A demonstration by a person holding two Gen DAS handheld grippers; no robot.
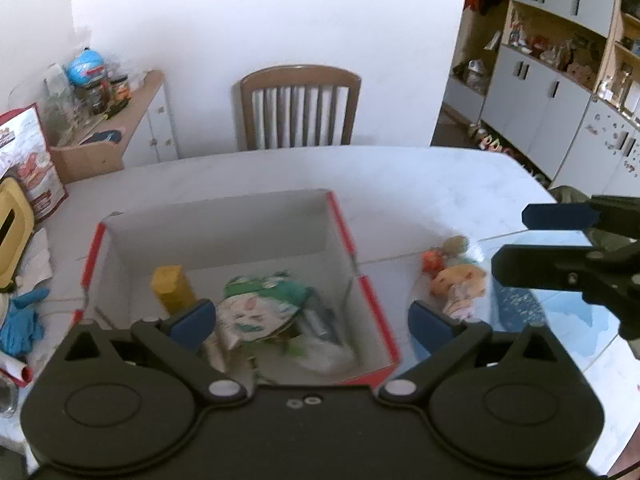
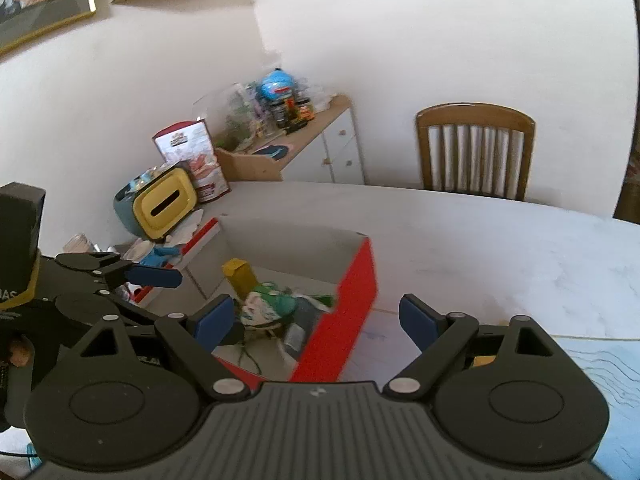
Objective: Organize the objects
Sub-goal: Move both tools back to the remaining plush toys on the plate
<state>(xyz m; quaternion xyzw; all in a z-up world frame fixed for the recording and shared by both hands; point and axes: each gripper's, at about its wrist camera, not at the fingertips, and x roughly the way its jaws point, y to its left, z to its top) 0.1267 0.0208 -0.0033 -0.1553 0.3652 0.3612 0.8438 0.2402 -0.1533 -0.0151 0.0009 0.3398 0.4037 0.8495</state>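
A red-and-white cardboard box (image 1: 340, 220) stands on the white table, holding a yellow carton (image 1: 172, 288), a green-and-white packet (image 1: 260, 304) and other blurred items. My left gripper (image 1: 310, 320) hovers open over the box's near side, nothing between its fingers. Right of the box lies a small bag of colourful toys (image 1: 456, 272). My right gripper (image 1: 532, 240) enters from the right, open, near that bag. In the right wrist view the right gripper (image 2: 320, 320) is open above the box's red wall (image 2: 344, 320), and the left gripper (image 2: 156, 276) shows at the left.
A wooden chair (image 1: 300, 104) stands behind the table. A yellow-and-teal container (image 2: 164, 204), a red-and-white box (image 2: 192, 152), blue gloves (image 1: 20, 320) and papers crowd the table's left end. A blue patterned mat (image 1: 560, 312) lies at the right. A cluttered sideboard (image 1: 112, 120) stands by the wall.
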